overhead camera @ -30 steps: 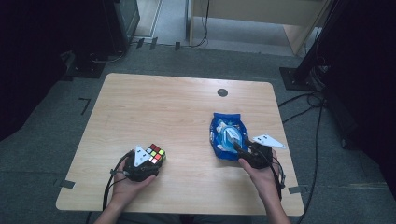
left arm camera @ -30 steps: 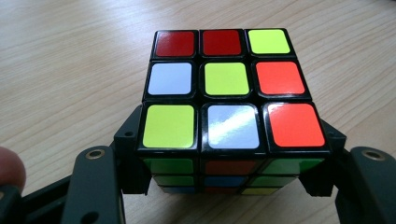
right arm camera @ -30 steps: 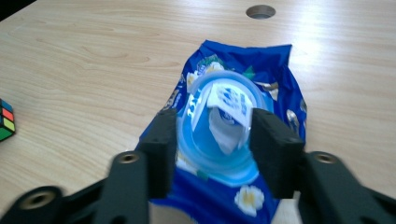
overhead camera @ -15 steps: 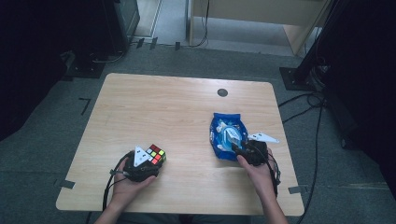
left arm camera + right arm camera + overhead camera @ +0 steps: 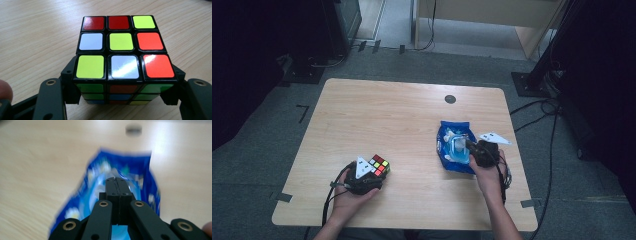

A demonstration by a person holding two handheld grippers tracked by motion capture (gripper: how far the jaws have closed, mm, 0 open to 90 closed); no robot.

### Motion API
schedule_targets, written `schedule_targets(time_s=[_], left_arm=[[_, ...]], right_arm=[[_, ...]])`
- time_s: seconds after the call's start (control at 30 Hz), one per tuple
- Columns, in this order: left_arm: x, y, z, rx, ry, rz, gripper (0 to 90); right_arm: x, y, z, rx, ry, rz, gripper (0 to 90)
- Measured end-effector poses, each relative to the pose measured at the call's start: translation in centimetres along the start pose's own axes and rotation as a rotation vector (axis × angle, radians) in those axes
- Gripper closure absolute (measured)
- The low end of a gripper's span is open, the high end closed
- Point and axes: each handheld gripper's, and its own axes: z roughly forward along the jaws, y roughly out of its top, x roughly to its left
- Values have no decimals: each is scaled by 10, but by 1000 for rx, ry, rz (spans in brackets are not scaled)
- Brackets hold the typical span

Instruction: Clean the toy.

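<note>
The puzzle cube point(image 5: 122, 50) sits near the front left of the wooden table point(image 5: 387, 115), clamped between the jaws of the left gripper point(image 5: 362, 177), which the left hand point(image 5: 349, 195) holds low and level. The right gripper point(image 5: 117, 187), reaching in from the right hand point(image 5: 487, 172), has just closed its jaws together above the blue packet point(image 5: 452, 145), with nothing seen between them. Grey floor and black stands surround the table, and the packet's print is too blurred to read.

The high view looks forward and down over the whole table point(image 5: 412, 120). Each gripper view sits low and close: the left faces the puzzle cube point(image 5: 122, 50), the right the blue packet point(image 5: 120, 185); both things also appear from above.
</note>
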Motion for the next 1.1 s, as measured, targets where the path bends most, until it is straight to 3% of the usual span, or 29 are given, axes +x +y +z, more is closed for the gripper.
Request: schedule_targets(time_s=[0.13, 0.27, 0.37, 0.43, 0.53, 0.63, 0.77, 0.87, 0.93, 1.0, 1.1], left_arm=[[0, 0, 0, -2, 1, -2, 337], [0, 0, 0, 0, 0, -1, 337], [0, 0, 0, 0, 0, -2, 337], [0, 0, 0, -2, 0, -5, 337], [0, 0, 0, 2, -1, -3, 337], [0, 0, 0, 3, -3, -2, 337], [0, 0, 1, 5, -2, 0, 337], [0, 0, 1, 5, -2, -2, 337], [0, 0, 1, 6, -2, -3, 337], [0, 0, 1, 6, -2, -3, 337], [1, 0, 1, 7, -4, -4, 336]], right_arm=[[6, 23, -27, -149, 36, -30, 900], [17, 34, -52, -232, 61, -69, 900], [19, 30, -57, -203, 70, -71, 879], [17, 23, -53, -142, 46, -73, 784], [9, 9, -44, -35, 78, -48, 650], [6, 0, -49, -48, 64, -28, 552], [9, -4, -57, -80, 73, -11, 575], [20, -12, -44, 24, 16, -69, 629], [19, -18, -29, 107, 18, -43, 627], [13, -22, -15, 141, 29, 11, 591], [8, -22, 1, 170, -27, 17, 553]])
